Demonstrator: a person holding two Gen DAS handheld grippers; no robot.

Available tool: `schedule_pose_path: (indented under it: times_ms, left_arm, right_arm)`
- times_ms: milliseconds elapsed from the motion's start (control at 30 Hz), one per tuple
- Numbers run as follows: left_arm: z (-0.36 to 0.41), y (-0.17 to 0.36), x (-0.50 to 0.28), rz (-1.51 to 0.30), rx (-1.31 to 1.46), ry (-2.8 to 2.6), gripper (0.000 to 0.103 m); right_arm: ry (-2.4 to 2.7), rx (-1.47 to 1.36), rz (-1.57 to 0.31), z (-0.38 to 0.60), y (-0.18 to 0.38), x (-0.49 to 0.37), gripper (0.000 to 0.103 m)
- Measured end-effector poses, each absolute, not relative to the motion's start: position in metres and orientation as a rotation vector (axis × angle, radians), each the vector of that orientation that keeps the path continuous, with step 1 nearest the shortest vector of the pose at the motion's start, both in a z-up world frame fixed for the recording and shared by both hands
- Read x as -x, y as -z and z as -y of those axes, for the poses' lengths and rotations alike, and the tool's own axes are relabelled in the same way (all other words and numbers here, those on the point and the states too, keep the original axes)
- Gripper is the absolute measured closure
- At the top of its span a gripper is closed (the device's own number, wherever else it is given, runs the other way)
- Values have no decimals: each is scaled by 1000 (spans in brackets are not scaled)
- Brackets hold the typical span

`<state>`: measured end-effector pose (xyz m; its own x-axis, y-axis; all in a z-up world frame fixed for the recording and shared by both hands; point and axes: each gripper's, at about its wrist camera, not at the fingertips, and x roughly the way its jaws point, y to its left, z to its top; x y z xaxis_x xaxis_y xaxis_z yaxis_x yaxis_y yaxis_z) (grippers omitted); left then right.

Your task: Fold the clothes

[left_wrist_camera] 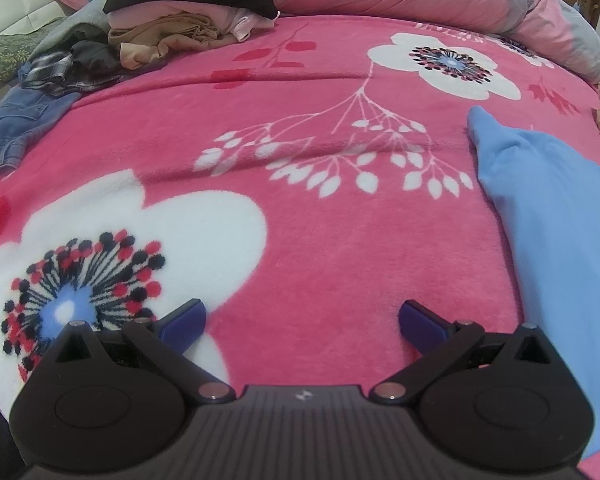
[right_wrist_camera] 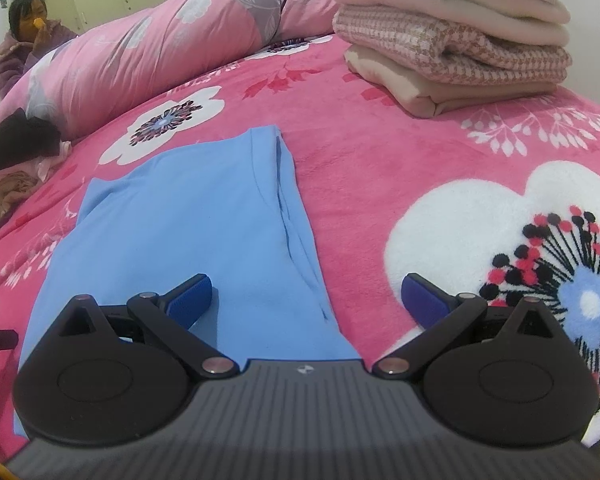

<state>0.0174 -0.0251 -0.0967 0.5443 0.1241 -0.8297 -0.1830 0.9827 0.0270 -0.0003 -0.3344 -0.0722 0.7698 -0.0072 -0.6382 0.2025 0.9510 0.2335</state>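
Your right gripper (right_wrist_camera: pixel 306 294) and left gripper (left_wrist_camera: pixel 302 320) gape empty; the blue garment (right_wrist_camera: pixel 180 216) looks soft, limp: pinch its lower-centre hem.

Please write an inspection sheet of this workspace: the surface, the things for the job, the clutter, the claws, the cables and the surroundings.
Surface: pink flowered blanket covers the bed, mostly smooth.
Job's things: blue garment lies flat, partly folded along its right edge; folded stack of cream and pink clothes sits at the far right.
Clutter: unfolded pile of black, pink and tan clothes at the far left; jeans beside it.
Claws: left claw open over bare blanket, holding nothing; right claw open over the blue garment's near end, holding nothing.
Cables: nothing seen.
Surroundings: rolled pink quilt along the far side; a seated person behind it; pale cupboards beyond.
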Motion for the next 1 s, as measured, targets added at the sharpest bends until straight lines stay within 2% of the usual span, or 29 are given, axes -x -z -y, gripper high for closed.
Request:
schedule_pose_path:
  times_ms: [1000]
  left_arm:
    - [22,99,-11,-920,56,-138,0]
  right_arm:
    - [3,-434,-558,358,81,18,1]
